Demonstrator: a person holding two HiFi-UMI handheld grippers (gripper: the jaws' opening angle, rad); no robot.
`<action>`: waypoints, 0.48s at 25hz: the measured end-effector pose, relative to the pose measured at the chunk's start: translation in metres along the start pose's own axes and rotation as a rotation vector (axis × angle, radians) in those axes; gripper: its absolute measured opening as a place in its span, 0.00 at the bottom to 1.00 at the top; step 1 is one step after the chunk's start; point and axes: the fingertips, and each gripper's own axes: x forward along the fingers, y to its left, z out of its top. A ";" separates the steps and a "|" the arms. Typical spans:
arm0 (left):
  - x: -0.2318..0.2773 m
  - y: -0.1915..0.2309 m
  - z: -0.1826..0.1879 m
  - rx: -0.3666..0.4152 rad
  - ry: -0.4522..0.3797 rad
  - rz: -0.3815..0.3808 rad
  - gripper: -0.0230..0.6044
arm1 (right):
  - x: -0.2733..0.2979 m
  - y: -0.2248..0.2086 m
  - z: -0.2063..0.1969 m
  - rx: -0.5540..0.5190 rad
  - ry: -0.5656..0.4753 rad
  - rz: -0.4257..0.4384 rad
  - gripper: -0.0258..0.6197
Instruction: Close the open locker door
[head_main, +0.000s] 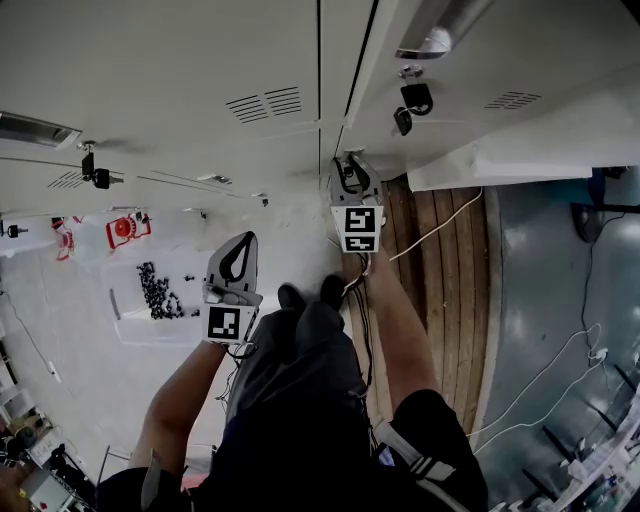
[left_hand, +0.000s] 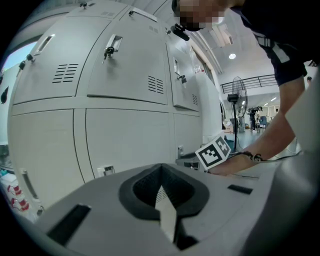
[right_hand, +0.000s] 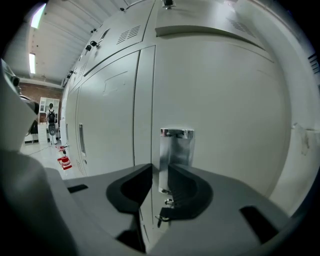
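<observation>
A row of pale grey lockers (head_main: 200, 90) fills the top of the head view. One door (head_main: 520, 150) juts out from the row, just right of my right gripper (head_main: 347, 160). In the right gripper view that door's face (right_hand: 225, 110) fills the right side. A chrome latch handle (right_hand: 176, 145) sits at its left edge, with a key (right_hand: 162, 217) hanging below. My right gripper (right_hand: 160, 172) has its jaws close together on the handle's lower left edge. My left gripper (head_main: 248, 238) hangs back from the lockers, shut (left_hand: 161, 170) and holding nothing.
A wooden floor strip (head_main: 450, 290) with a white cable (head_main: 440, 225) lies right of my legs. A clear box of small black parts (head_main: 155, 292) and a red item (head_main: 125, 228) sit on the floor at left. Keys (head_main: 410, 100) hang from upper locker doors. A standing fan (left_hand: 235, 100) is far off.
</observation>
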 end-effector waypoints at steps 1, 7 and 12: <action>0.000 0.000 0.000 -0.001 0.000 0.000 0.04 | 0.000 0.000 0.000 0.000 0.002 0.004 0.19; 0.000 0.000 -0.002 0.001 0.007 0.001 0.04 | 0.000 -0.001 -0.002 0.074 -0.015 0.047 0.19; -0.002 0.001 -0.006 0.015 0.013 0.000 0.04 | -0.001 -0.001 -0.004 0.122 -0.018 0.095 0.18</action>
